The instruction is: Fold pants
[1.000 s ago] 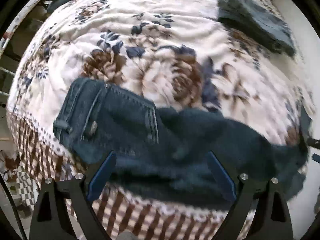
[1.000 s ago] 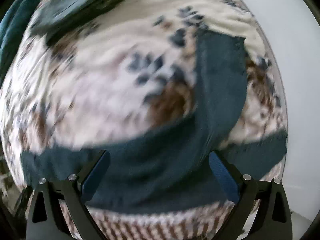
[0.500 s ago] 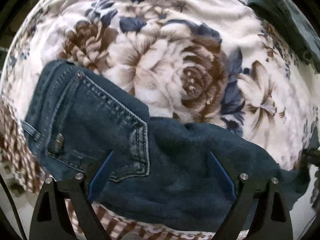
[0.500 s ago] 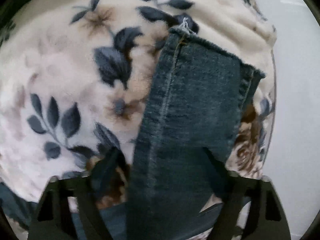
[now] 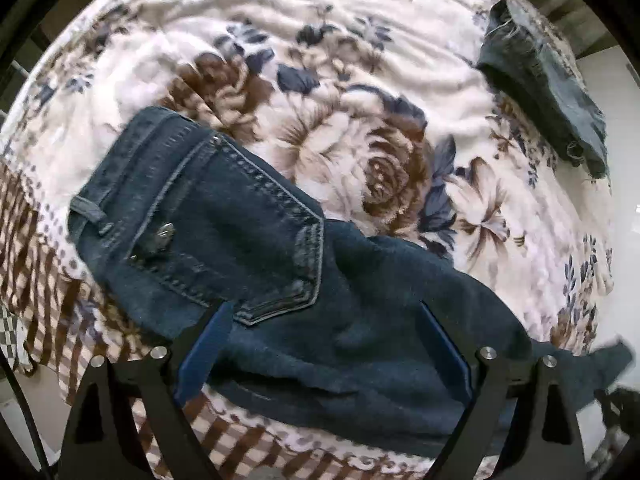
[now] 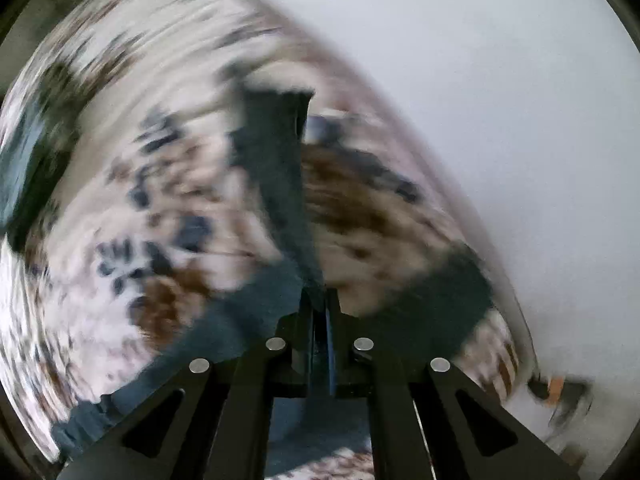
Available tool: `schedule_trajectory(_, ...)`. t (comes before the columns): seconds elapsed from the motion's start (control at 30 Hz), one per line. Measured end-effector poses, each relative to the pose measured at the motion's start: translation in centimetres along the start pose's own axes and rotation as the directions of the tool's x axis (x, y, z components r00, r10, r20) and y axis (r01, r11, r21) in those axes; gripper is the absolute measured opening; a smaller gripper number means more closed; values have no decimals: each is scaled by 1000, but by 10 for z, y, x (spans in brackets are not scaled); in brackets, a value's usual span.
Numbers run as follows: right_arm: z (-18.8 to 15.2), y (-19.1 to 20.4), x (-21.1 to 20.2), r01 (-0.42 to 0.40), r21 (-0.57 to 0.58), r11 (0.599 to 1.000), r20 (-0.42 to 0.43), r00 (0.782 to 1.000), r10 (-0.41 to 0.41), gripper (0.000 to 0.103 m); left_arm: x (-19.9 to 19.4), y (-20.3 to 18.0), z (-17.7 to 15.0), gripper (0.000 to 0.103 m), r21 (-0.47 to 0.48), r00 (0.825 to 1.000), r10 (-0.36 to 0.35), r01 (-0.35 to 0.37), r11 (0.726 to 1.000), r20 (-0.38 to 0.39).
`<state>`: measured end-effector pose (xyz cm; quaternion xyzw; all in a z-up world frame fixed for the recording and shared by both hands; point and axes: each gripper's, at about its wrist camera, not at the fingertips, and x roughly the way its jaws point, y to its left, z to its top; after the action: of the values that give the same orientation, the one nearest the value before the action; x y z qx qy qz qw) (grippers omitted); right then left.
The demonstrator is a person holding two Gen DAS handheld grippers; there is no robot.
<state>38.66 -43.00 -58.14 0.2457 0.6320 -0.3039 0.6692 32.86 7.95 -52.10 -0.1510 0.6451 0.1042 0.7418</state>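
Observation:
Dark blue jeans (image 5: pixel 248 240) lie on a floral blanket (image 5: pixel 320 80), back pocket up, waistband to the left, legs running off to the right. My left gripper (image 5: pixel 324 320) hovers open over the seat and thigh, its blue pads on either side of the denim without pressing it. In the blurred right wrist view, a pant leg (image 6: pixel 272 152) runs from the cuff down into my right gripper (image 6: pixel 320 300). Its jaws are shut on the leg's fabric.
Another denim garment, folded (image 5: pixel 544 80), lies at the blanket's far right. The blanket's checked border (image 5: pixel 48 280) hangs over the near left edge. Pale floor (image 6: pixel 480 80) lies beyond the bed's right side.
The right gripper's jaws closed from wide open onto the pant leg and swung sideways with it, blurring its view. The left gripper stayed open and shifted slightly over the jeans.

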Motion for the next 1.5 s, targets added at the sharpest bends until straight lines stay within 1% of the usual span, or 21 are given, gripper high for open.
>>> schedule_trajectory(0.13,-36,-84,29,4,190,982,-70,997,10,5,15,1,-11,93,0,998,19,-19,1000,-58)
schedule_trajectory(0.27,-59,-110,81,2,258,966,-175,983,45,9,26,2,-22,93,-21,996,24,-26,999,-90)
schedule_trajectory(0.33,-66,-111,94,-50,288,956,-220,968,117,20,23,4,-24,93,-40,995,7,-11,999,-100)
schedule_trajectory(0.4,-73,-107,84,-116,298,947,-186,966,177,61,17,9,-26,93,-71,994,-21,14,997,-105)
schedule_trajectory(0.43,-78,-102,70,-139,285,949,-152,970,188,68,13,13,-27,93,-91,993,-40,30,995,-107)
schedule_trajectory(0.5,-96,-90,49,-160,262,952,-116,974,195,71,0,27,-30,93,-155,991,-86,69,985,-105)
schedule_trajectory(0.57,-119,-75,40,-190,242,952,-144,963,229,71,-8,40,-33,93,-210,988,-118,95,973,-99)
schedule_trajectory(0.67,-165,-29,44,-334,204,920,-243,893,378,71,-14,69,-34,93,-315,980,-182,148,938,-84)
schedule_trajectory(0.73,-198,17,55,-439,195,877,-328,813,481,71,-10,96,-28,93,-371,973,-220,179,911,-71)
schedule_trajectory(0.83,-237,79,76,-518,238,822,-404,717,568,70,-1,127,-15,93,-408,975,-218,179,895,-50)
schedule_trajectory(1.0,-274,140,100,-558,377,739,-411,614,673,70,23,164,12,92,-437,978,-205,170,883,-33)
schedule_trajectory(1.03,-281,150,105,-550,407,729,-413,601,684,70,27,170,16,88,-438,978,-207,175,882,-27)
schedule_trajectory(1.07,-288,154,110,-540,429,724,-415,594,689,70,32,173,20,70,-435,978,-209,178,883,-23)
schedule_trajectory(1.1,-290,161,114,-535,448,717,-413,587,696,67,37,175,24,62,-426,982,-187,153,892,-39)
schedule_trajectory(1.13,-296,166,116,-524,468,711,-406,588,700,60,38,176,24,55,-421,981,-188,155,894,-38)
schedule_trajectory(1.2,-301,168,112,-514,460,724,-394,613,685,12,35,172,25,40,-375,989,-148,128,918,-25)
schedule_trajectory(1.23,-303,171,105,-488,424,763,-393,660,640,12,31,169,24,32,-344,992,-122,108,933,-19)
schedule_trajectory(1.27,-306,172,100,-486,414,770,-379,677,631,9,28,169,24,30,-321,994,-109,99,942,-14)
schedule_trajectory(1.4,-318,185,69,-495,315,810,-366,724,585,5,8,171,20,23,-261,997,-75,78,962,19)
schedule_trajectory(1.43,-323,187,58,-504,279,817,-364,732,576,5,3,176,19,14,-260,998,-61,66,963,27)
schedule_trajectory(1.5,-327,189,47,-505,238,830,-365,745,558,5,-1,186,20,14,-263,998,-59,64,963,29)
